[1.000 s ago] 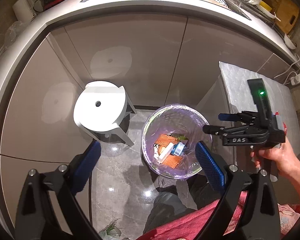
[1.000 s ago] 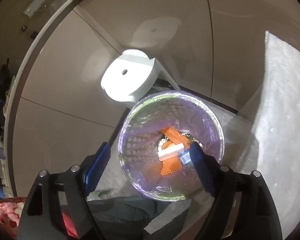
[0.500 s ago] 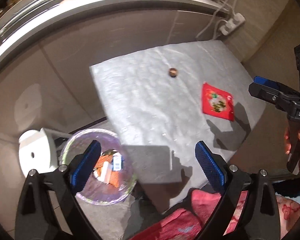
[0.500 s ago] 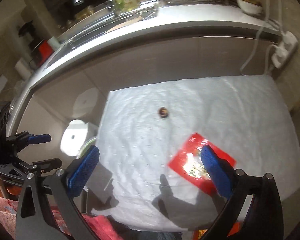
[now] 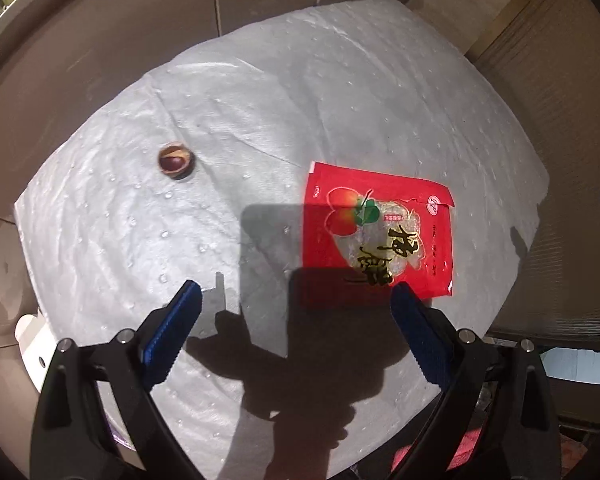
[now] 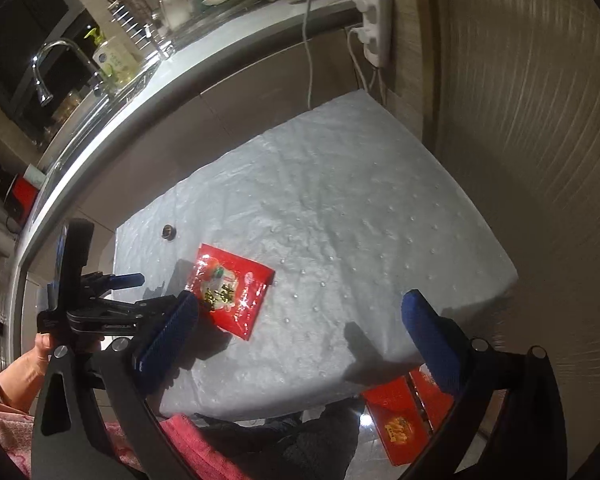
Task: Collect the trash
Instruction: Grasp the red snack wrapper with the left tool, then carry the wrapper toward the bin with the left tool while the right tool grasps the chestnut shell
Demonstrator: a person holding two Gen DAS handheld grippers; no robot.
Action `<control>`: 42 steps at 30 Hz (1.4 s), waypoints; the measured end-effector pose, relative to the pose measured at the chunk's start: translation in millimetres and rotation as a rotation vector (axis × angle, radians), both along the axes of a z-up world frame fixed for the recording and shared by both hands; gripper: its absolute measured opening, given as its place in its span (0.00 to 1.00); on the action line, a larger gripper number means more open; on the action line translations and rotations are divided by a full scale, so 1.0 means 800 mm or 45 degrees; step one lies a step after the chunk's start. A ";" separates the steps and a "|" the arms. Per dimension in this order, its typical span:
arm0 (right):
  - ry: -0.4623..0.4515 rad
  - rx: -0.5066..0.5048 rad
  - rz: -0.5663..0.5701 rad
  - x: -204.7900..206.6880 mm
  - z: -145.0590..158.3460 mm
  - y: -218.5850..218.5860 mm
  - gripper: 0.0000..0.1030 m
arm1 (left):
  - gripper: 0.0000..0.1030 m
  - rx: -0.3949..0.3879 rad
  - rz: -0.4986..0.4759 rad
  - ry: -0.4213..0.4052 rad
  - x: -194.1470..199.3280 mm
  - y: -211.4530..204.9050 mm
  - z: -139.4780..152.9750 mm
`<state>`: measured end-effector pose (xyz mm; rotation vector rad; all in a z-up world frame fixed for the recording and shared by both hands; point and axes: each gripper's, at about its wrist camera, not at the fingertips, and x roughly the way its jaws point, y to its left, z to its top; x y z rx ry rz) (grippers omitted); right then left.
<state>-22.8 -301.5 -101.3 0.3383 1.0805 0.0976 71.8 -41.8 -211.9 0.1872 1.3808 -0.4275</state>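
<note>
The table (image 5: 340,80) is covered by a white dimpled sheet and carries two pieces of trash. A red snack wrapper (image 5: 380,232) lies flat toward the near right part of the sheet, its torn upper right corner toward the table's right edge yet well clear of it. A small brown nut shell (image 5: 175,160) sits on its own toward the far left, well apart from the wrapper, with bare sheet all around it.

The left tool (image 5: 296,316) points steeply down over the near part of the table, its blue pads (image 5: 172,332) spread wide with nothing between them; its right pad hangs just beside the wrapper's near edge, and its shadow falls across the wrapper's lower left corner. In the right wrist view the left tool (image 6: 140,292) is seen from the side, held by a hand (image 6: 28,368) at the table's left edge.

The right tool (image 6: 300,328) hangs over the near edge of the table, its jaws having just widened to a full spread, empty. The wrapper (image 6: 230,290) lies just beyond its left pad.

The right half of the sheet is bare up to its right and far edges. The far edge runs close to grey cabinet fronts (image 6: 240,92), and a wall (image 6: 520,100) stands just beside the right edge. On the floor below the near right corner lie red packets (image 6: 404,420)
</note>
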 end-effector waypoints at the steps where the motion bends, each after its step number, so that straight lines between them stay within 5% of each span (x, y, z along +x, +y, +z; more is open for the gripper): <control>1: 0.005 0.006 -0.004 0.000 -0.003 -0.007 0.98 | 0.89 0.014 -0.007 0.007 0.002 -0.010 -0.005; 9: 0.030 0.058 0.016 0.006 -0.019 -0.041 0.98 | 0.91 0.094 -0.029 0.077 0.009 -0.072 -0.041; 19: 0.052 0.118 0.072 0.027 -0.035 -0.055 0.98 | 0.93 0.161 0.020 0.025 0.005 -0.101 -0.051; 22: 0.051 0.132 0.083 0.031 -0.039 -0.057 0.98 | 0.84 0.153 -0.002 0.007 -0.001 -0.103 -0.044; 25: 0.051 0.152 0.090 0.036 -0.043 -0.059 0.98 | 0.64 0.145 -0.002 -0.004 -0.005 -0.099 -0.035; 30: 0.056 0.177 0.110 0.042 -0.051 -0.058 0.98 | 0.18 0.113 0.021 0.021 0.002 -0.082 -0.026; 33: 0.058 0.187 0.131 0.046 -0.052 -0.055 0.98 | 0.10 0.069 0.038 0.064 0.007 -0.069 -0.021; 42: 0.065 0.178 0.262 0.065 -0.052 -0.021 0.98 | 0.08 -0.040 0.137 -0.025 -0.011 -0.005 0.049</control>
